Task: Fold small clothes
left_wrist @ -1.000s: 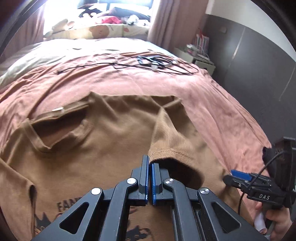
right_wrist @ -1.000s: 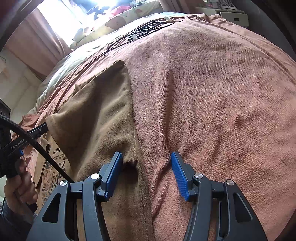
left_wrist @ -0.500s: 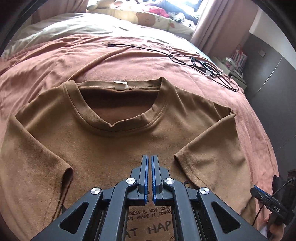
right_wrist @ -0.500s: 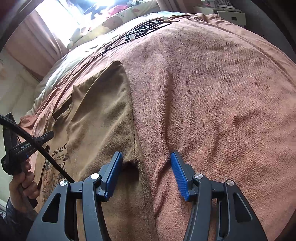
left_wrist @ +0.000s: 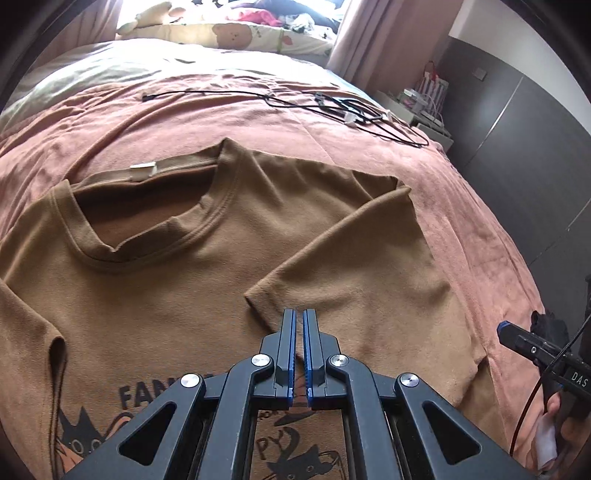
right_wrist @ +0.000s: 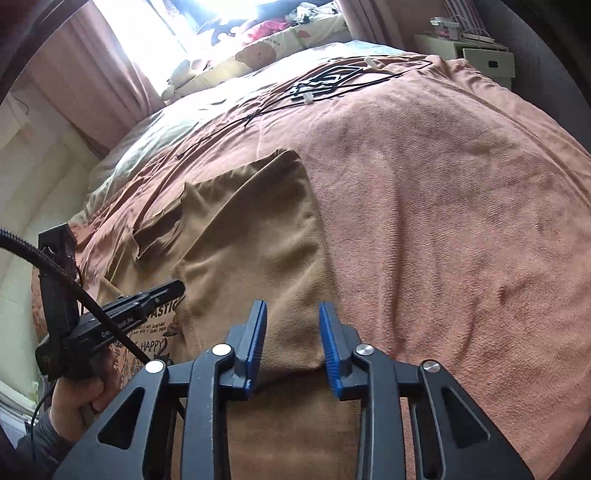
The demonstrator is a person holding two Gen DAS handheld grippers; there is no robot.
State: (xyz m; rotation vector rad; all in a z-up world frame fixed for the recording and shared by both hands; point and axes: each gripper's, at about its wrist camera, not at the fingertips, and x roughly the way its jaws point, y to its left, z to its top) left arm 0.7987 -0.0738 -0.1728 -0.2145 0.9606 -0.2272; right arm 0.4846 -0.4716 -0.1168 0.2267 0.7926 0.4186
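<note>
A brown T-shirt (left_wrist: 155,295) with a cat print lies face up on the pink blanket. Its right sleeve (left_wrist: 362,266) is folded inward over the chest. My left gripper (left_wrist: 299,317) is shut and empty, just above the shirt near the sleeve's hem. In the right wrist view the same shirt (right_wrist: 255,236) lies at the left. My right gripper (right_wrist: 291,314) is open over the shirt's right side edge, holding nothing. The left gripper (right_wrist: 162,291) also shows there at the left, over the print.
The pink blanket (left_wrist: 461,206) covers the bed. Black cables (left_wrist: 347,110) lie at the far side. Pillows and soft toys (left_wrist: 229,33) are by the window. A white nightstand (right_wrist: 480,55) and dark wardrobe (left_wrist: 524,122) stand at the right.
The left gripper let go of the sleeve, which now lies folded on the chest, and drew back. The right gripper's jaws have narrowed somewhat and moved left over the shirt's edge.
</note>
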